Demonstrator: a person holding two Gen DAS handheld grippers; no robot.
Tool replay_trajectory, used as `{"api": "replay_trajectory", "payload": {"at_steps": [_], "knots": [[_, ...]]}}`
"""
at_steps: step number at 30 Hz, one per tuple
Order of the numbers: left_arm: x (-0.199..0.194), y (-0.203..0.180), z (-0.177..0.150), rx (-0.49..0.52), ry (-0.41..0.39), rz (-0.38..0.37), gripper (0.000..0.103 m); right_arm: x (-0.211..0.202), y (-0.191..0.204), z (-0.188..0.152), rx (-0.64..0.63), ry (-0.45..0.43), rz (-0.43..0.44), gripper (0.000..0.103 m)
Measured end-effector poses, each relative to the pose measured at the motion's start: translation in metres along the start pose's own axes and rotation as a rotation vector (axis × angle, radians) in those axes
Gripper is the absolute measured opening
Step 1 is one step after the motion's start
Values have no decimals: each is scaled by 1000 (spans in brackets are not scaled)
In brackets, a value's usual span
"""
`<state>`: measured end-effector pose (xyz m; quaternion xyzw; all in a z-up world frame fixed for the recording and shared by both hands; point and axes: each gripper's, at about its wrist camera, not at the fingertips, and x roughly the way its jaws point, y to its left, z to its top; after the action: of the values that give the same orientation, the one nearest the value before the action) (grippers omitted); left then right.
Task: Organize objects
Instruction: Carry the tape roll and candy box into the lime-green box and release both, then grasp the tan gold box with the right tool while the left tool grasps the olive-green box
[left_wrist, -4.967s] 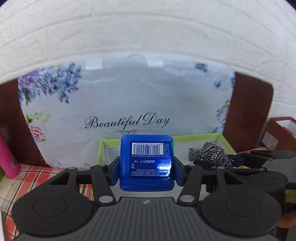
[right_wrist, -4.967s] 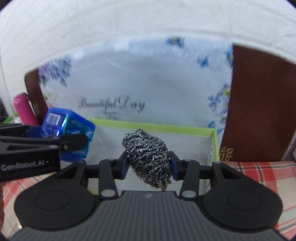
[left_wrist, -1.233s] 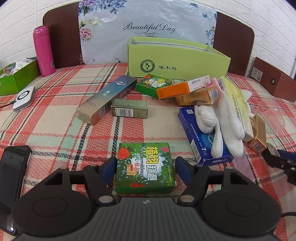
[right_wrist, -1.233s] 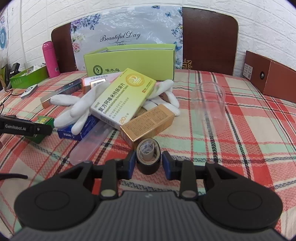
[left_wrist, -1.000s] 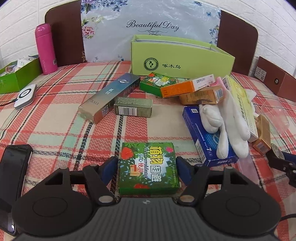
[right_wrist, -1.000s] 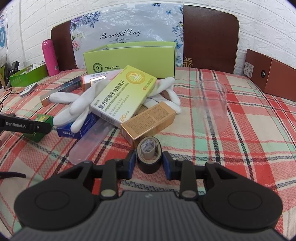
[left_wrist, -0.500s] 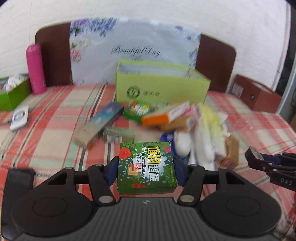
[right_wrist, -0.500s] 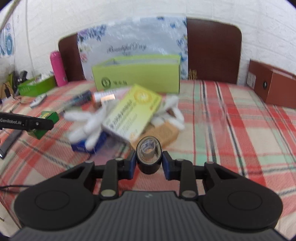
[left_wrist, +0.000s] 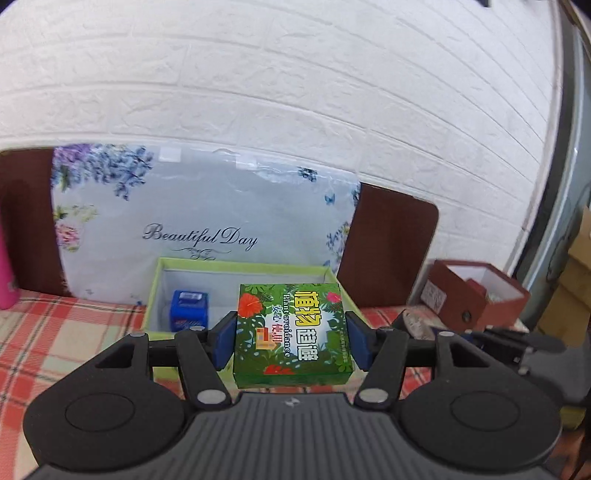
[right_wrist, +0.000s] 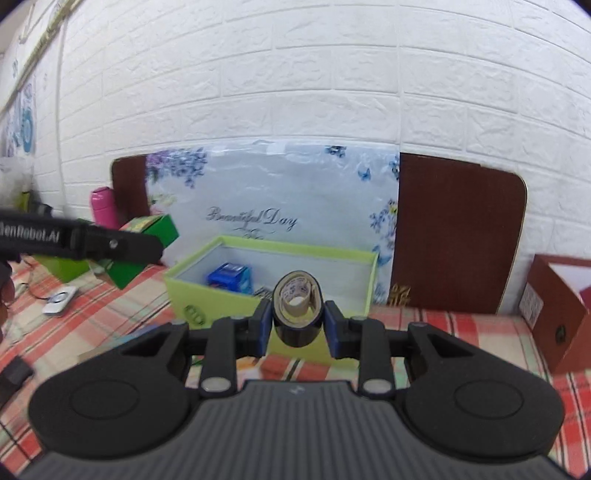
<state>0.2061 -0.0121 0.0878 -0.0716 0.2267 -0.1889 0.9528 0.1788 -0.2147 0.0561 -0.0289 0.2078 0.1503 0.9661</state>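
Left wrist view: we see the left gripper (left_wrist: 291, 341) with its blue fingers (left_wrist: 224, 341) pressed against both sides of a green leaf-printed box (left_wrist: 291, 338), which hangs in the air in front of the open lime-green box (left_wrist: 155, 291). The left gripper's fingers have just been closing, with the green leaf-printed box between them. The held carton hides the right half of the lime-green box's inside; in the part we can see, a small blue box (left_wrist: 188, 310) stands on the pale floor near the left wall. Behind stands a floral bag (left_wrist: 199, 221) reading "Beautiful Day", and a pink bottle (left_wrist: 5, 280) is cut off by the left edge. At the right, a brown box (left_wrist: 476, 291) sits open; the dark shape just in front of it we take for the other gripper, but it is too blurred to read.

In the right wrist view, the right gripper (right_wrist: 297, 325) has its fingers (right_wrist: 263, 325) set narrow on a black tape roll (right_wrist: 297, 314), squeezed slightly oval, its cardboard core facing us. Beyond it the lime-green box rests on the plaid-covered table (right_wrist: 461, 328); the tape roll hides part of the box's near wall and inside, and a grey item beside the small blue box is too hidden to name. The left gripper crosses in from the left edge, mostly cut off.
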Motion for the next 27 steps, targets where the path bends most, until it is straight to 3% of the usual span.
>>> {"api": "replay_trajectory", "payload": {"at_steps": [4, 12, 19, 20, 22, 26, 27], "knots": [[63, 1, 22, -18, 48, 19, 63, 58, -13, 15, -58, 28, -73, 29], [169, 11, 34, -48, 144, 41, 63, 157, -36, 22, -68, 164, -62, 29], [209, 34, 26, -84, 185, 79, 65, 206, -42, 9, -56, 251, -29, 30], [210, 36, 26, -87, 183, 81, 72, 210, -42, 7, -63, 250, -30, 33], [208, 39, 26, -85, 180, 102, 87, 211, -39, 5, -97, 228, -37, 58], [180, 40, 32, -64, 112, 111, 88, 183, -31, 7, -156, 160, -34, 68], [169, 40, 35, -66, 92, 104, 88, 169, -30, 9, -176, 126, -53, 75]]}}
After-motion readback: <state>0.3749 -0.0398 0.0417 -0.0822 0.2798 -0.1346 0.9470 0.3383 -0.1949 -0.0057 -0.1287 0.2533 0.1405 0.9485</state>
